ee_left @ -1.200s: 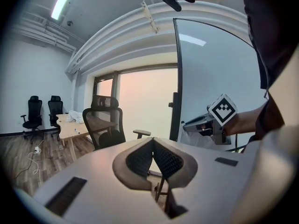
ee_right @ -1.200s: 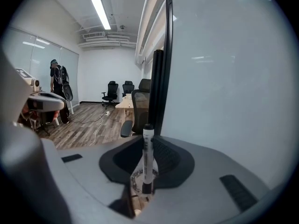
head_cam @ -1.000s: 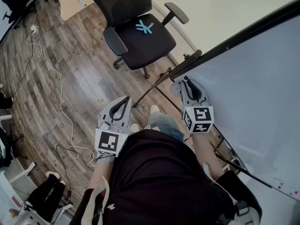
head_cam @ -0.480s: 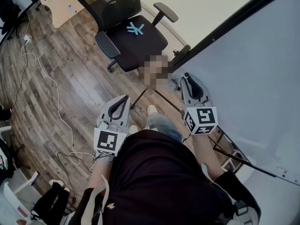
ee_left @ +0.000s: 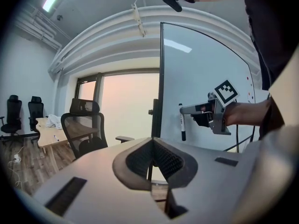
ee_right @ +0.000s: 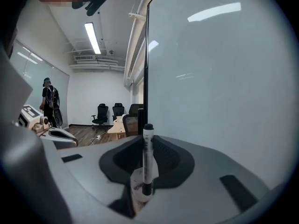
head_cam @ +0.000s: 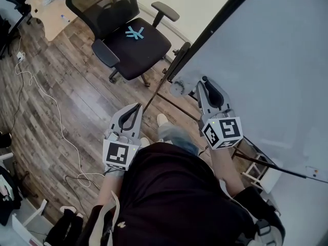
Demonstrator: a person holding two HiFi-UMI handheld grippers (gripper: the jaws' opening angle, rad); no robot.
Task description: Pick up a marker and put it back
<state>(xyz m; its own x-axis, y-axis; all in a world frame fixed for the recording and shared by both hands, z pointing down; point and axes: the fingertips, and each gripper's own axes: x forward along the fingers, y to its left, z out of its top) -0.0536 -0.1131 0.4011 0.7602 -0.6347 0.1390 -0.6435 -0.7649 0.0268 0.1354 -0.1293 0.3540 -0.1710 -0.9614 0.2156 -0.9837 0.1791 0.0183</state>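
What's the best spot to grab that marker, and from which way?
Grip the marker on its white barrel, coming from the side so the jaws close across its thin round body. It stands upright near the whiteboard, and the right gripper holds it that way.

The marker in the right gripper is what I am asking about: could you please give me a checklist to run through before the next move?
1. Grip on the marker: ok. The right gripper has its jaws closed on the barrel, with the marker crosswise to them.
2. Left gripper free: ok. Its jaws are together with nothing between them.
3. Marker clear of the whiteboard: cannot tell. It is close, but contact is not readable.
4. Put-back spot located: cannot tell. No tray or ledge shows.
5. Office chair out of the way: ok. It stands apart from both grippers.
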